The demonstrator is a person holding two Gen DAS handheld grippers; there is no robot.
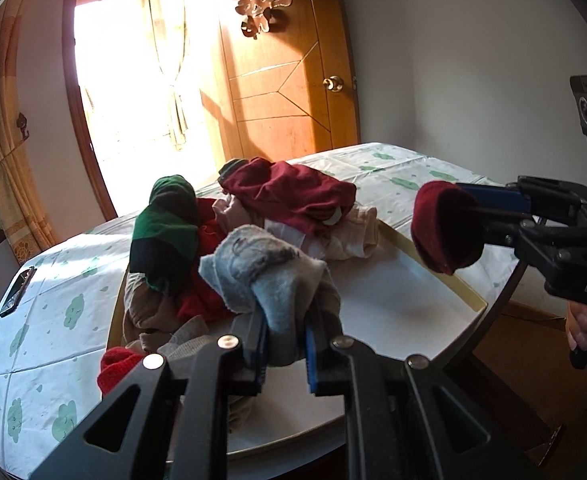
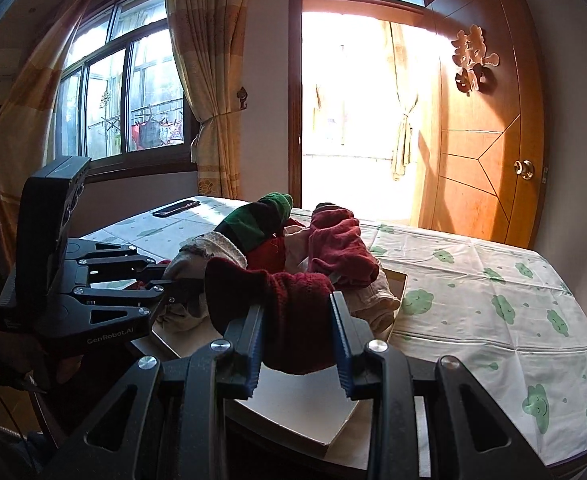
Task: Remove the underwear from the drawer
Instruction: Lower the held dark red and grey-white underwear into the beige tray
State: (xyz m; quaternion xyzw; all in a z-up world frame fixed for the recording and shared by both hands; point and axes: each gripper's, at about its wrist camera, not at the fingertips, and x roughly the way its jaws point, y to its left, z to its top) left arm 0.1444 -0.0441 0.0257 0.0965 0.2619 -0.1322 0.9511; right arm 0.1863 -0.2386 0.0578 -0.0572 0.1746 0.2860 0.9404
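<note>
Both grippers hold cloth above the drawer point(image 1: 397, 280): left gripper point(image 1: 285, 344) clamps a grey piece point(image 1: 269, 276), right gripper point(image 2: 297, 344) a maroon piece point(image 2: 289, 300). The pile point(image 1: 253, 216) lies at 12 o'clock of both, on the tabletop point(image 2: 493, 308).

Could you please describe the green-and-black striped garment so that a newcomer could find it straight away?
Start at the table with the cloud-print cloth, then the shallow white drawer tray on it. In the clothes pile there, the striped garment stands tallest at the window-side end, the only piece with green and black bands.
</note>
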